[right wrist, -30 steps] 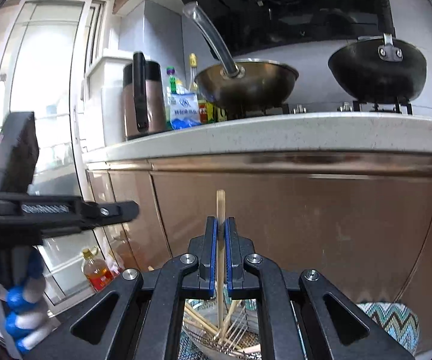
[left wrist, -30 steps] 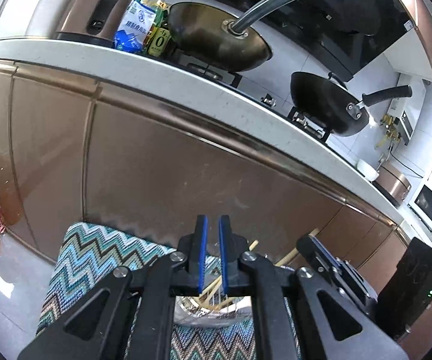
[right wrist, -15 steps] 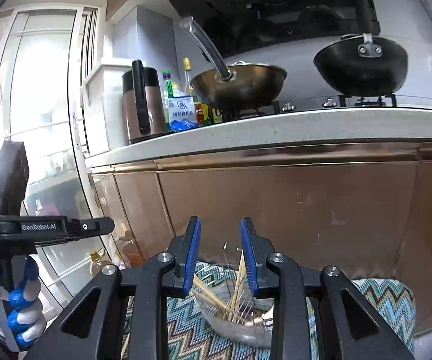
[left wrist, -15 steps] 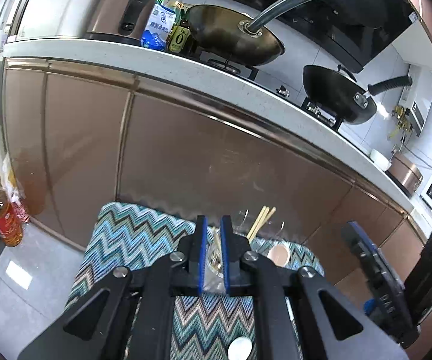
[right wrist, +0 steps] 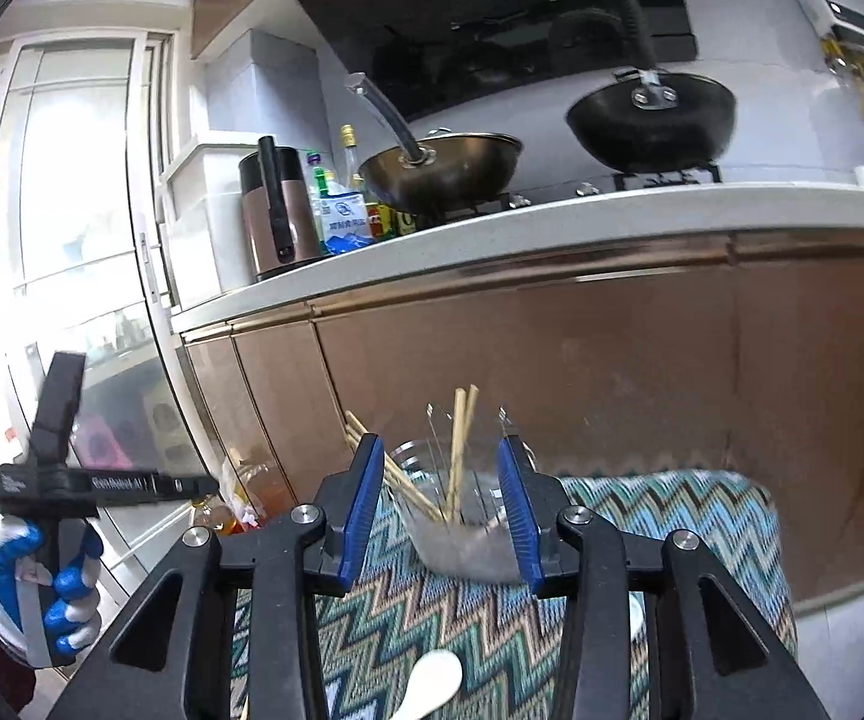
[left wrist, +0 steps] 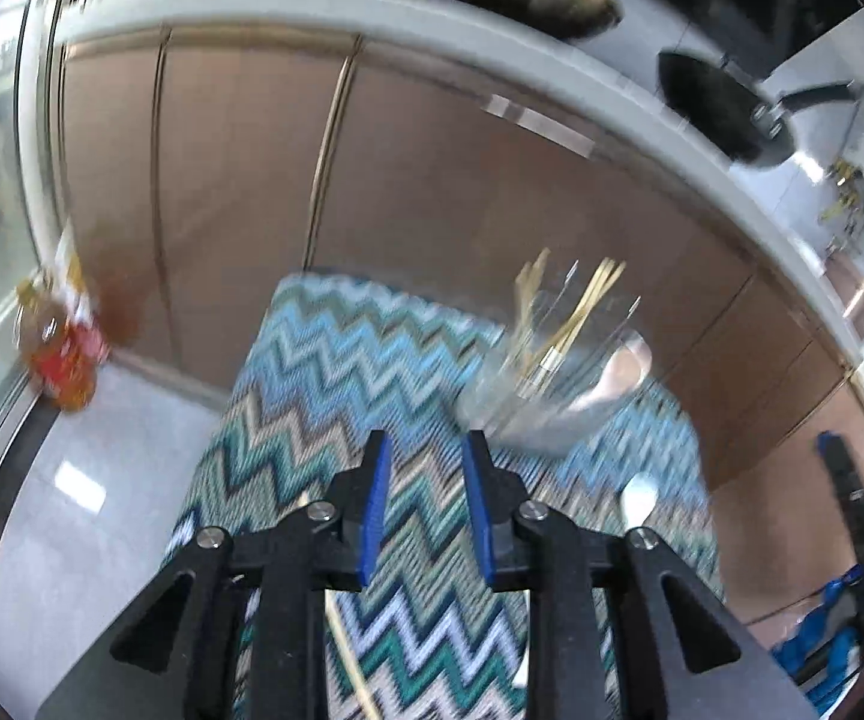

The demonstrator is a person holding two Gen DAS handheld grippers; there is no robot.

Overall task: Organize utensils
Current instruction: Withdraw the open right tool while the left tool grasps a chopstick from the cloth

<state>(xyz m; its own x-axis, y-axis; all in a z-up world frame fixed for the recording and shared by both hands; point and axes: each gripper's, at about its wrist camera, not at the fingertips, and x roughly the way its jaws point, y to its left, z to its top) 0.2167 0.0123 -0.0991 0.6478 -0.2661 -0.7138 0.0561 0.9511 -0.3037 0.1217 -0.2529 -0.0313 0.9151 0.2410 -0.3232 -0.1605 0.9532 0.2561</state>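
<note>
A clear glass container [right wrist: 462,534] holding several wooden chopsticks [right wrist: 459,444] stands on a zigzag cloth [right wrist: 672,516]. My right gripper [right wrist: 439,450] hovers short of it; its jaws are opening and nothing is between the pads. A white spoon [right wrist: 432,681] lies on the cloth under that gripper. In the blurred left wrist view, my left gripper [left wrist: 426,441] points down at the cloth [left wrist: 336,372], its jaws opening and empty. The glass container [left wrist: 558,384] is ahead and to its right, and the spoon [left wrist: 639,495] lies to the right. One chopstick [left wrist: 348,654] lies on the cloth below the left gripper.
Brown cabinet fronts [right wrist: 612,360] rise right behind the cloth under a white counter [right wrist: 552,228] with two woks, bottles and a kettle. An oil bottle [left wrist: 60,354] stands on the floor at the left. A gloved hand [right wrist: 42,588] holds the left gripper's handle.
The right gripper, earlier shut on a chopstick above the container, has opened and pulled back; the chopstick now stands in the glass. The left gripper has tipped down toward the cloth and opened.
</note>
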